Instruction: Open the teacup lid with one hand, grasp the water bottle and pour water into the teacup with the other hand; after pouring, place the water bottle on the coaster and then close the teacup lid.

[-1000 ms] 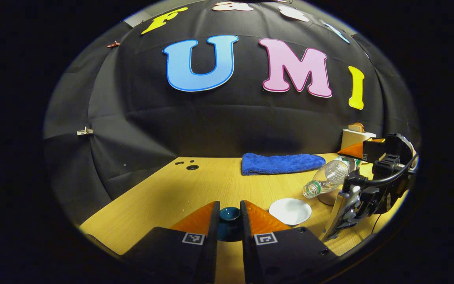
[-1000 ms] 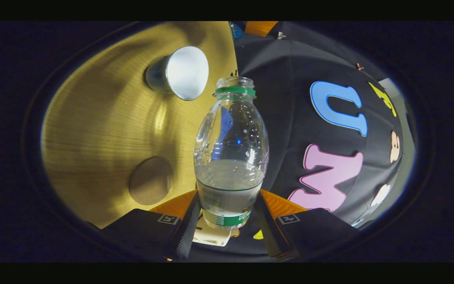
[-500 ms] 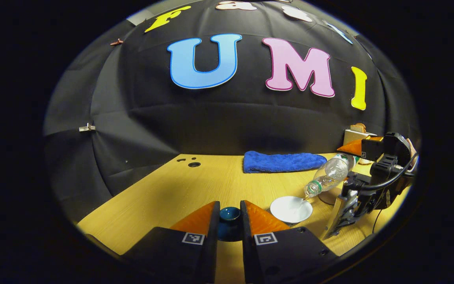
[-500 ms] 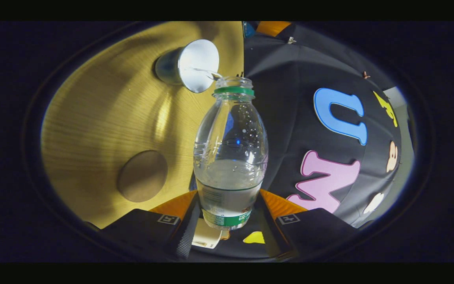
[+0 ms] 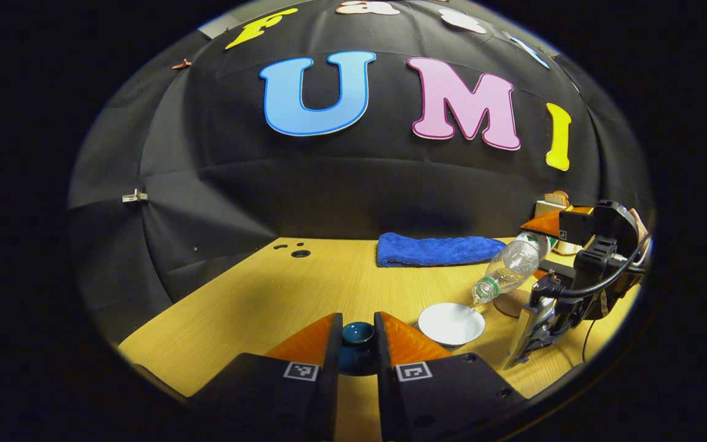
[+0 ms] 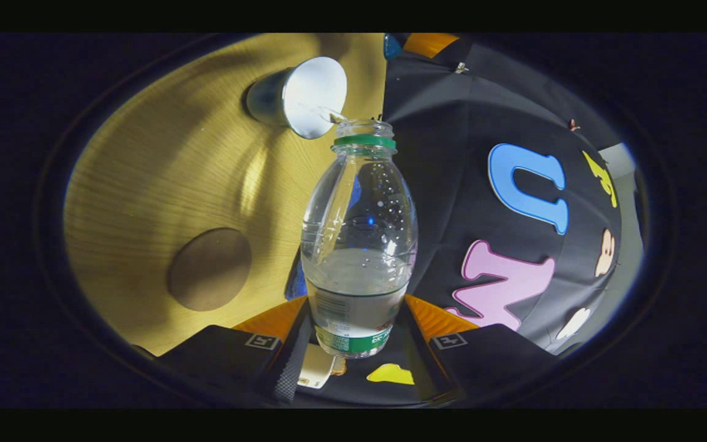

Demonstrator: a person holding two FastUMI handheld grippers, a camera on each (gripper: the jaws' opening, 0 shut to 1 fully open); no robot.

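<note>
Bottle (image 6: 359, 245) tipped further, now pouring into teacup (image 5: 450, 323) | right gripper (image 6: 358, 334) clamps bottle | left gripper (image 5: 357, 344) clamps lid (image 5: 357, 336)

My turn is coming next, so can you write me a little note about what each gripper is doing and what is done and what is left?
Left gripper: shut on the dark blue lid, held off the cup.
Right gripper: shut on the water bottle, tipped over the white teacup; a thin stream runs in.
The round coaster lies on the table beside the cup, bare.
Done: lid off, bottle grasped, pouring under way.
Left: finish pouring, stand the bottle on the coaster, put the lid back.
</note>
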